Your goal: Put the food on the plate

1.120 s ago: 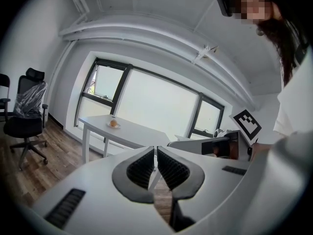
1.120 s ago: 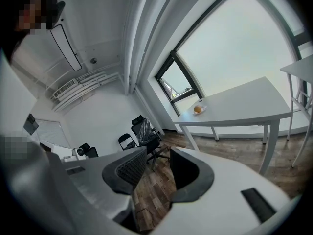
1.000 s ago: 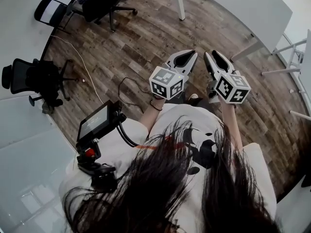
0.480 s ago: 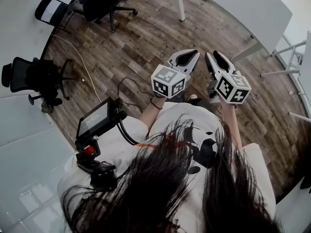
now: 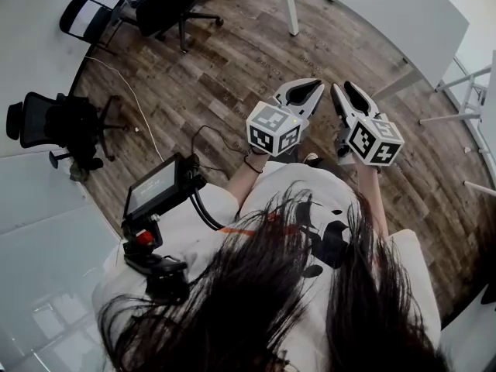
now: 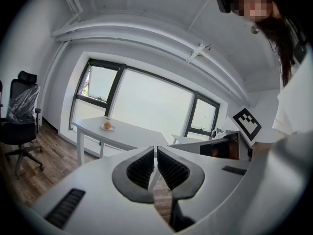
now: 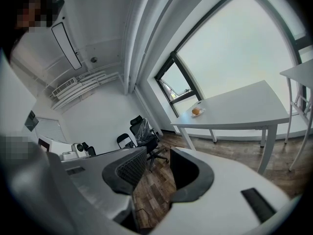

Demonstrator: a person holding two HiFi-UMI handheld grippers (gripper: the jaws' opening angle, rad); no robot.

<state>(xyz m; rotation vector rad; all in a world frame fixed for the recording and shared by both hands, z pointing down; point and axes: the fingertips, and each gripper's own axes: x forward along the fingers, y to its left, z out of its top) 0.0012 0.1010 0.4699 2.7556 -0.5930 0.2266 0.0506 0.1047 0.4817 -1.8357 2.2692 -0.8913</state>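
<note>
Food [image 6: 107,126] (round, far off) looks light, so we should pinch its sides softly. Our left gripper [image 6: 155,150] and right gripper [image 7: 159,155] sit closed, empty.

Daylit room, strong fisheye bend, soft foreground

Flat, cool daylight comes through the big window [image 6: 146,106] on the far side. Its panes are blown out to plain white in both gripper views, and the walls and ceiling are evenly bright with only faint shadows. Both gripper views curve straight lines hard towards the edges and darken to black in the corners. The near shells of the left gripper [image 6: 156,150] and the right gripper [image 7: 159,153] are out of focus, while the far room is sharper. The head view looks muted and low in colour. The wooden floor [image 5: 225,76] is lit softly, without glare, and the hair [image 5: 256,308] nearest the lens is dark and blurred.
</note>
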